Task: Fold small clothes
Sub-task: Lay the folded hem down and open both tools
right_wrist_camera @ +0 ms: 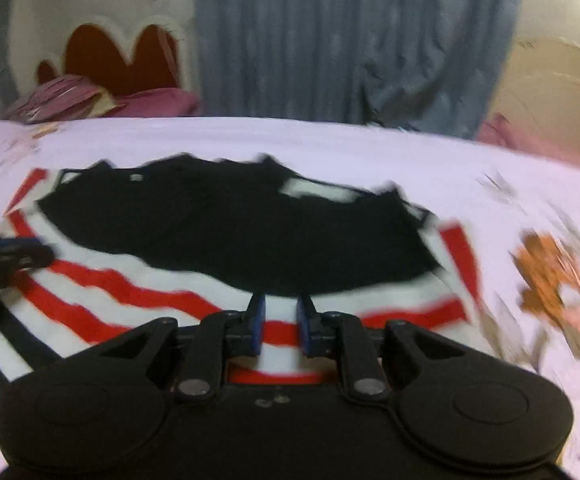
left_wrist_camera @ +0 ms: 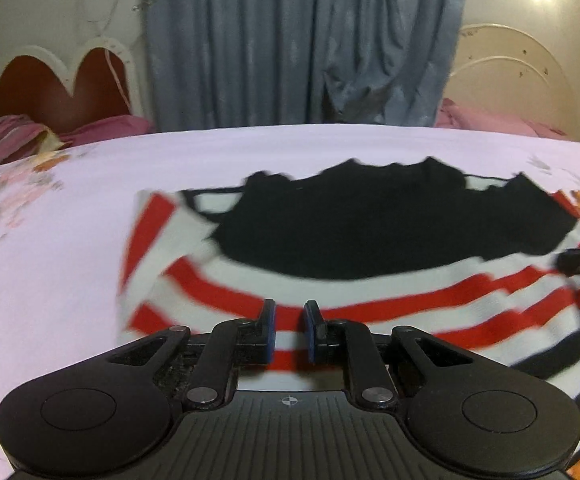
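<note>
Pink bedsheet [left_wrist_camera: 70, 240], striped garment [left_wrist_camera: 369, 296] pinched in both hand-held grippers [left_wrist_camera: 290, 330]

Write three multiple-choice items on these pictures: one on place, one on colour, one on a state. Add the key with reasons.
1. Where does the black garment lie?
A. on the striped cloth
B. on the pillow
C. on the floor

2. What colour is the curtain?
A. green
B. grey-blue
C. yellow

3. What is pinched in the left gripper?
A. striped cloth
B. curtain
C. nothing

Key: 1 A, stripes show around it. 2 B, it hangs grey-blue behind the bed. 3 A, red-and-white fabric sits between its blue pads.
</note>
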`<state>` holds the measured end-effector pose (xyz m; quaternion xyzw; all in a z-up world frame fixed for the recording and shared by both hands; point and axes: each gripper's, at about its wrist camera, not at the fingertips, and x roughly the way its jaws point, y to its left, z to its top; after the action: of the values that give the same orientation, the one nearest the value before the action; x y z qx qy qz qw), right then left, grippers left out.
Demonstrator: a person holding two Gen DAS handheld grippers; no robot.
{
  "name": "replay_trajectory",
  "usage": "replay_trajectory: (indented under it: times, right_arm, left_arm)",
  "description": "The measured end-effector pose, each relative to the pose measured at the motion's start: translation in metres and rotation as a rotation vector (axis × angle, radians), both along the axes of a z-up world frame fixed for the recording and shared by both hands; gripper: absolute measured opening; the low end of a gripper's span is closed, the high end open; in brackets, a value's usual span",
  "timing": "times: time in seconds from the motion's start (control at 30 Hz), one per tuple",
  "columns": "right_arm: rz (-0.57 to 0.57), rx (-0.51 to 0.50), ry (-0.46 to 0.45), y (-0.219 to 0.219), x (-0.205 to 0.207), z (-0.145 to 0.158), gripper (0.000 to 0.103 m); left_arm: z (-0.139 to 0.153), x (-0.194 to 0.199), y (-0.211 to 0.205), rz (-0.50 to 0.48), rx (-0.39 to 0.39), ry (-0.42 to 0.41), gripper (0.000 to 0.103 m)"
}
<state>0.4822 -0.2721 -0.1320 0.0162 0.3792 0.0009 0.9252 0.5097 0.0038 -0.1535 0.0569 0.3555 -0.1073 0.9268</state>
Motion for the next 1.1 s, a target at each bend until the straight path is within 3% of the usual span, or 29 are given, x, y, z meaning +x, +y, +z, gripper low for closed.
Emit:
replay_trajectory:
  times: [0.03, 0.07, 0.2, 0.3, 0.4, 0.53, 0.67, 0.73, 0.93, 1.1]
  right_arm:
    - [-0.017, -0.012, 0.003, -0.007, -0.003, -0.001, 0.003]
    - [-0.03, -0.028, 0.003, -0.014, -0.007, -0.001, 0.0]
    - [-0.052, -0.045, 0.011, -0.021, -0.015, 0.001, 0.0]
    - [-0.05, 0.029, -0.01, -0.007, -0.026, 0.017, 0.019]
    - [0.029, 0.057, -0.043, 0.017, -0.039, 0.027, 0.018]
    - [0.094, 0.079, -0.035, 0.052, -0.045, 0.028, 0.016]
    - [0.104, 0.0, 0.024, 0.062, -0.055, 0.01, 0.015]
    - [0.098, -0.032, 0.011, 0.054, -0.066, 0.008, 0.015]
    - [0.011, -0.062, 0.024, 0.026, -0.086, 0.01, 0.011]
    - [-0.005, -0.114, 0.051, 0.03, -0.095, 0.003, 0.013]
  left_arm:
    - [0.0, -0.002, 0.006, 0.006, -0.004, -0.001, 0.015]
    - [0.0, -0.003, 0.01, 0.011, -0.003, 0.001, 0.015]
    - [0.003, -0.008, 0.019, 0.04, -0.001, 0.014, 0.014]
    - [0.016, -0.018, 0.016, 0.071, -0.042, 0.011, 0.015]
    - [0.029, -0.038, -0.002, 0.002, -0.075, -0.022, 0.015]
    - [0.023, -0.049, -0.024, -0.061, -0.063, 0.029, 0.015]
    - [0.011, -0.058, -0.009, -0.029, -0.067, 0.043, 0.015]
    - [0.009, -0.063, 0.001, -0.012, -0.06, 0.038, 0.015]
    - [0.009, -0.064, 0.021, 0.05, -0.086, 0.068, 0.015]
    - [0.006, -0.06, 0.018, 0.069, -0.084, 0.09, 0.015]
